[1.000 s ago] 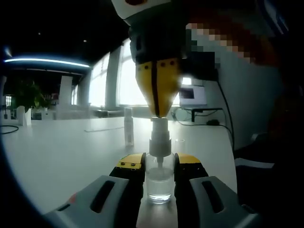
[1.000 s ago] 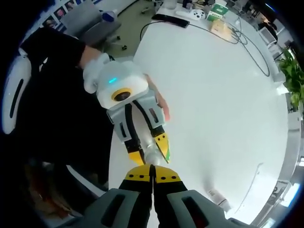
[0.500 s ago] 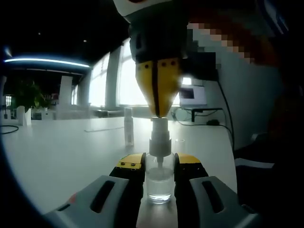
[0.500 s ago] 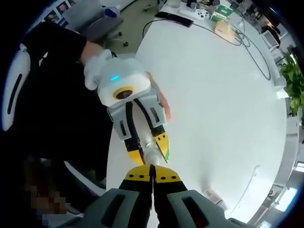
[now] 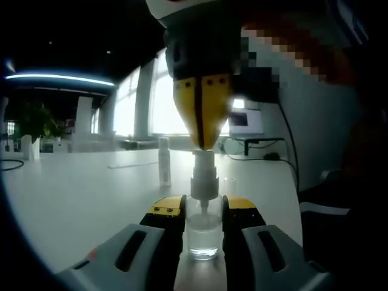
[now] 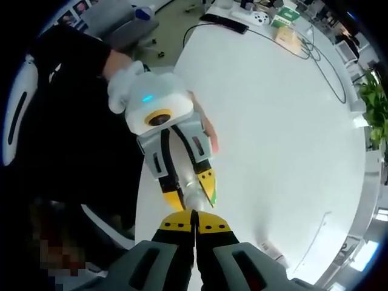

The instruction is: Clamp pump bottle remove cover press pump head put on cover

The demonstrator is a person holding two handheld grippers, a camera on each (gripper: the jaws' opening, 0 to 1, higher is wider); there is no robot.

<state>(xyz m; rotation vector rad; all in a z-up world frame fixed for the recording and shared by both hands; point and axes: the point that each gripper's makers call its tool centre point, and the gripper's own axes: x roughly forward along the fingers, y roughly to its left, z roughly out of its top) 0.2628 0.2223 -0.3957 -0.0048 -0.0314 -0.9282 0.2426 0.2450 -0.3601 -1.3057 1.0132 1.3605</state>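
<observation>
A clear pump bottle (image 5: 203, 229) with a little liquid stands on the white table, and my left gripper (image 5: 203, 207) is shut on its body. Its white pump head (image 5: 204, 174) is bare. My right gripper (image 5: 202, 144) comes straight down from above, shut, its yellow tips resting on top of the pump head. A small clear cover (image 5: 229, 181) stands on the table just behind the bottle to the right. From above, my right gripper (image 6: 194, 217) points down at the bottle (image 6: 194, 195), which sits between the jaws of the left gripper (image 6: 191, 198).
A second slim spray bottle (image 5: 163, 160) stands further back on the white table (image 6: 285, 133). A person's hand (image 6: 203, 124) holds the left gripper at the table's edge. Cables and small boxes (image 6: 285, 24) lie at the far end, with a plant (image 6: 376, 103) beside the table.
</observation>
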